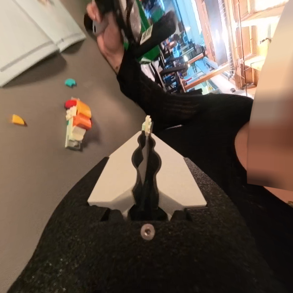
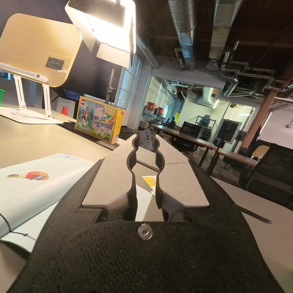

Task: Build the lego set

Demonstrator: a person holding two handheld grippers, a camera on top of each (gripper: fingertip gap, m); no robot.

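Tongs on the left (image 1: 147, 133) are clenched on a small white and pale green lego piece (image 1: 147, 125), which sticks up past the tips at the centre of the left wrist view. Behind it a black sleeve (image 1: 158, 103) crosses the frame, leading to a hand (image 1: 109, 39) at upper centre that grips the other tool. Left of centre, the partly built lego model (image 1: 77, 123) lies on its side on the grey table (image 1: 39, 166), with orange, yellow, white and red parts showing. A teal piece (image 1: 70, 82) sits above it and a yellow piece (image 1: 18, 119) at the left edge; all three are well apart, with bare table between and below them. An open instruction booklet (image 1: 31, 39) fills the upper left corner.

In the right wrist view the right tongs (image 2: 145, 141) are released, a clear gap between the fingers and nothing in them. They point over the far table edge toward an open room. The booklet (image 2: 39, 182) lies at lower left, partly under the tool. A yellow lego box (image 2: 99, 122) stands upright near the far table edge at centre left, and a white stand (image 2: 36, 52) with a lit lamp (image 2: 111, 28) beside it fills the upper left. Bare table stretches between the booklet and box.
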